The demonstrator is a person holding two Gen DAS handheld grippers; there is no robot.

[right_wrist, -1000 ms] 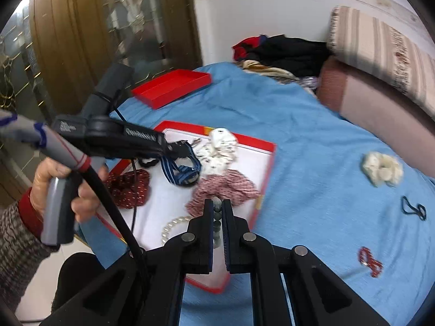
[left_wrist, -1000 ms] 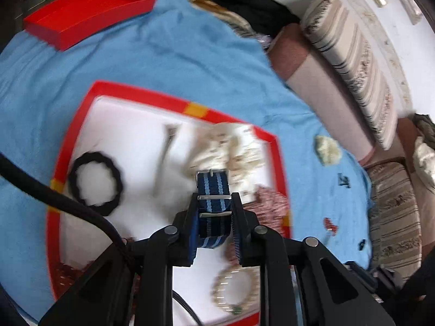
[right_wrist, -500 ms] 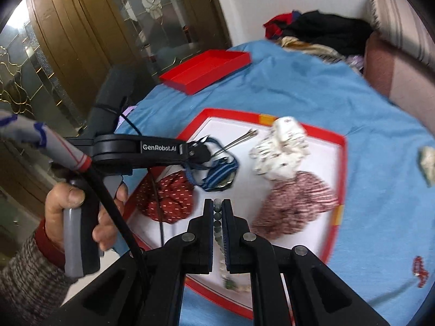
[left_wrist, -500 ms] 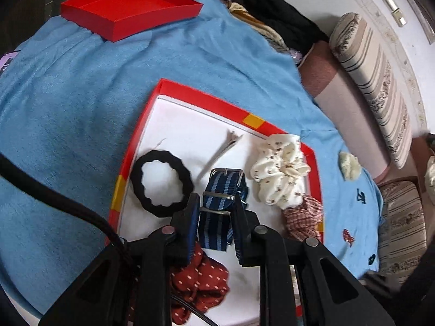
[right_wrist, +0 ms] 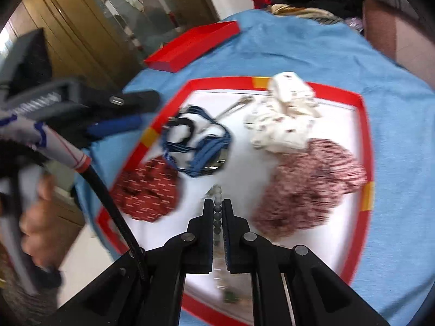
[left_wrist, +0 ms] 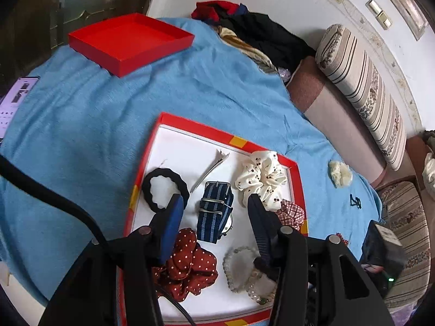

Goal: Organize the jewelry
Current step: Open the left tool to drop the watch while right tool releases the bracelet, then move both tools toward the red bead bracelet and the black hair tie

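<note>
Where blue blanket (left_wrist: 114, 114) spreads: tray (left_wrist: 190, 129), cushions (left_wrist: 361, 81).

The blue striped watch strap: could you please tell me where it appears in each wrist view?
Left wrist: blue striped watch strap lies mid-tray, between the open fingers.
Right wrist: blurred strap sits left of centre, above the red dotted scrunchie.
Shared landmark: white scrunchie.
</note>
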